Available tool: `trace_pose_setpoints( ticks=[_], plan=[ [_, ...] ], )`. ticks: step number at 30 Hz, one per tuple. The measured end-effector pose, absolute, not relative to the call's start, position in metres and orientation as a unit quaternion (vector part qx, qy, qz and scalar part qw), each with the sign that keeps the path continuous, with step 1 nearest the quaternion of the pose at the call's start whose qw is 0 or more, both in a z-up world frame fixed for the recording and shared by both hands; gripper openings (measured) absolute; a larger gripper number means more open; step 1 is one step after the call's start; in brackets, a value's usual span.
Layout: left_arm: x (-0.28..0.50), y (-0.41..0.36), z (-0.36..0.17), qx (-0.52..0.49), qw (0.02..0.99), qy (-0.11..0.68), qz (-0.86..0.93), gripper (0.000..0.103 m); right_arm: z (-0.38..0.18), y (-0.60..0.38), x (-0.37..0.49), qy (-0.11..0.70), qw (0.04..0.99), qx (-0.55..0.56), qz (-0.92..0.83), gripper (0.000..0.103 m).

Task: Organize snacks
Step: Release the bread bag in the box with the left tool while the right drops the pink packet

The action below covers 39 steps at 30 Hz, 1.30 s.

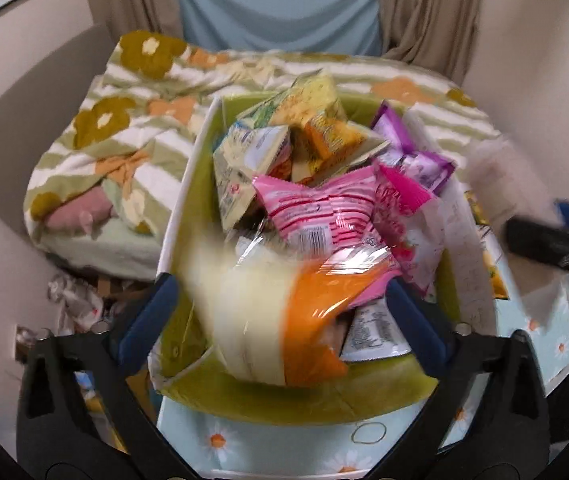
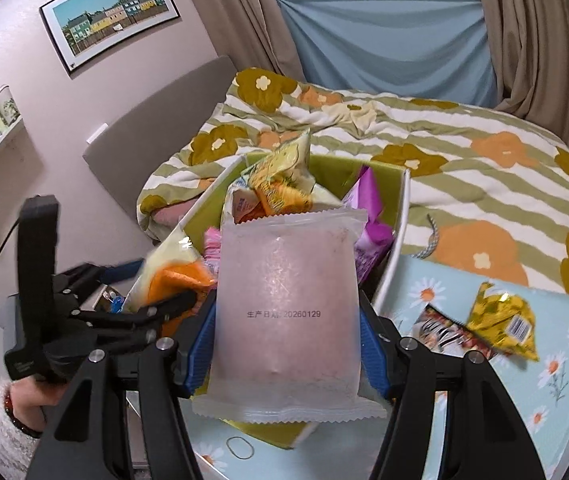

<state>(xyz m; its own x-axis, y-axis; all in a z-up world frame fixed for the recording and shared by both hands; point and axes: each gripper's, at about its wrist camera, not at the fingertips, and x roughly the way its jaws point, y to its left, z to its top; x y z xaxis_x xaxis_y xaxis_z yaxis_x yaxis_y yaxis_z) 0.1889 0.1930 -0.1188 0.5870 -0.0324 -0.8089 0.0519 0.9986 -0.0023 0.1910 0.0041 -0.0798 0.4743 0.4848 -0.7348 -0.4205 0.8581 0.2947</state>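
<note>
A green-lined box (image 1: pixel 244 390) (image 2: pixel 340 174) holds several snack packets. My left gripper (image 1: pixel 284 292) is open over the box's near end; a blurred yellow and orange packet (image 1: pixel 280 320) lies between its fingers, also seen in the right wrist view (image 2: pixel 172 268). Whether the fingers touch it I cannot tell. A pink striped packet (image 1: pixel 320 212) lies on top of the pile. My right gripper (image 2: pixel 288 320) is shut on a frosted pale pink packet (image 2: pixel 286 312) and holds it upright just in front of the box.
The box stands on a daisy-print table (image 2: pixel 560 380) against a bed with a flowered blanket (image 2: pixel 484 184). A gold packet (image 2: pixel 502 322) and a red-striped packet (image 2: pixel 444 332) lie on the table to the right. A rubber band (image 2: pixel 239 447) lies near the front.
</note>
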Motion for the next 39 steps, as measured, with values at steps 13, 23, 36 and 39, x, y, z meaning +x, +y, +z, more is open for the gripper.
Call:
trace_pose_setpoints(
  ticks=[13,23,36,39],
  plan=[
    [0.152,0.215,-0.13,-0.001,0.888,0.458,-0.04,0.103,-0.098,0.042,0.172,0.451,0.857,0.035,0.247,0.058],
    [0.14,0.234,-0.131,0.001,0.889,0.457,-0.027,0.103,-0.12,0.065,0.182,0.47,0.848,0.063,0.236,0.06],
    [0.137,0.228,-0.129,0.001,0.89,0.454,-0.035,0.103,-0.102,0.049,0.164,0.429,0.878,0.045,0.208,0.103],
    [0.138,0.218,-0.121,0.007,0.893,0.448,-0.04,0.103,-0.094,0.043,0.161,0.423,0.883,0.033,0.202,0.103]
  ],
)
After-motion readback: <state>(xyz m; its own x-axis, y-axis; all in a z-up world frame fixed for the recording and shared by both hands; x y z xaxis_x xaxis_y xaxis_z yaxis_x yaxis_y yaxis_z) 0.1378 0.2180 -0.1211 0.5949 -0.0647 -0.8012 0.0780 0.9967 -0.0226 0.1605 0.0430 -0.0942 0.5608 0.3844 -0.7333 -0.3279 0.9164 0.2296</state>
